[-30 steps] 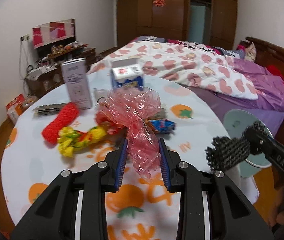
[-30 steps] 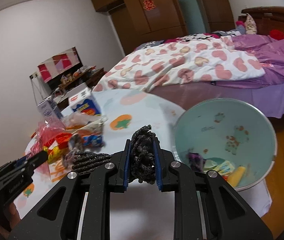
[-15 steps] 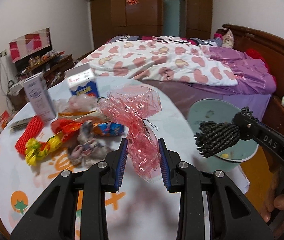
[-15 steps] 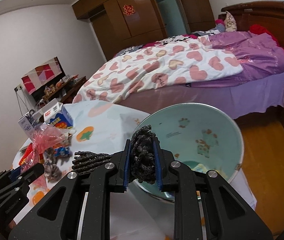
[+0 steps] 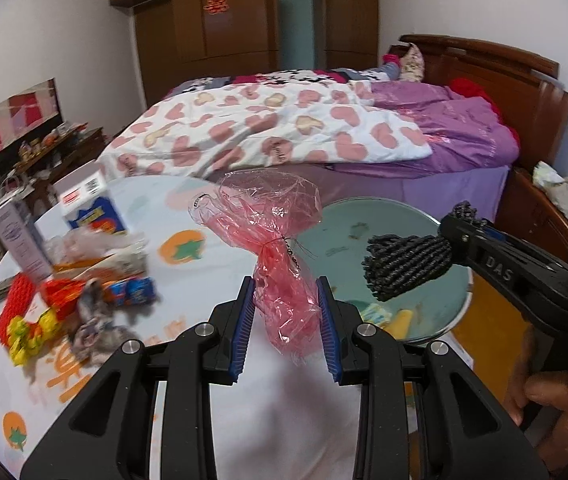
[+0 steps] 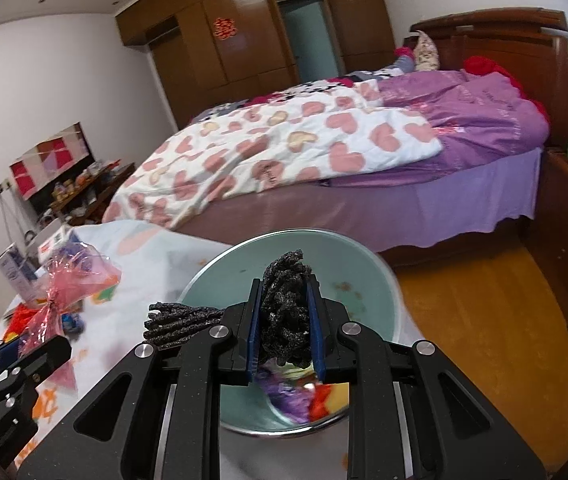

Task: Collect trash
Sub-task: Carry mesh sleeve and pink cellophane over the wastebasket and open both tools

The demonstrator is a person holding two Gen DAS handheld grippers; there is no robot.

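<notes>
My left gripper (image 5: 286, 320) is shut on a crumpled red cellophane wrapper (image 5: 274, 232), held above the white tablecloth near the rim of a pale green bin (image 5: 404, 236). My right gripper (image 6: 284, 326) is shut on a black knitted bundle (image 6: 286, 304), hanging over the bin's mouth (image 6: 368, 280). In the left wrist view the bundle (image 5: 408, 262) and the right gripper (image 5: 456, 240) hover over the bin. Wrappers lie at the bin's bottom (image 6: 304, 394). The left gripper (image 6: 24, 354) with the red wrapper (image 6: 72, 280) shows at the lower left of the right wrist view.
More trash lies on the table's left side: a red net sleeve (image 5: 16, 304), a yellow wrapper (image 5: 28, 336), snack packets (image 5: 132, 292), a blue-white carton (image 5: 88, 200) and a grey box (image 5: 20, 236). A bed (image 5: 284, 136) stands behind; wooden floor (image 6: 484, 340) to the right.
Both grippers have swung right with their loads, away from the trash pile. The black bundle now hangs over the bin, and the red wrapper has come close to its rim.
</notes>
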